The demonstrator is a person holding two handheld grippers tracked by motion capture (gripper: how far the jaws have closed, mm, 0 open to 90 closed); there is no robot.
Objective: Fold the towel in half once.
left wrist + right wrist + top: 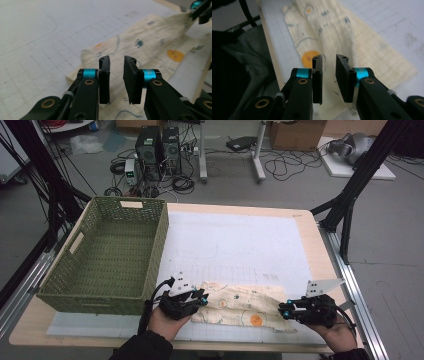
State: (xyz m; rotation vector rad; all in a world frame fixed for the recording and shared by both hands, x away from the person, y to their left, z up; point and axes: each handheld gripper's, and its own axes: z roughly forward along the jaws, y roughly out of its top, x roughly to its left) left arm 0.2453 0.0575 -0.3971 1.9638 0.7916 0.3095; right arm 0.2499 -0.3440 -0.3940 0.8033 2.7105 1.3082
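A cream cloth [240, 307] printed with small coloured shapes, among them an orange disc, lies flat near the table's front edge. My left gripper [202, 299] hovers at the cloth's left end and my right gripper [284, 310] at its right end. In the left gripper view the jaws [116, 75] stand apart with a clear gap over the cloth [155, 37], and the other gripper [200, 7] sits at the far end. In the right gripper view the jaws [328, 75] are likewise parted above the cloth [332, 32], with nothing pinched between them.
A green woven basket [155, 255] stands at the left of the table with nothing in it. A white gridded mat [235, 240] covers the table's middle. Black frame struts rise at both sides, and computers and cables lie on the floor beyond the table.
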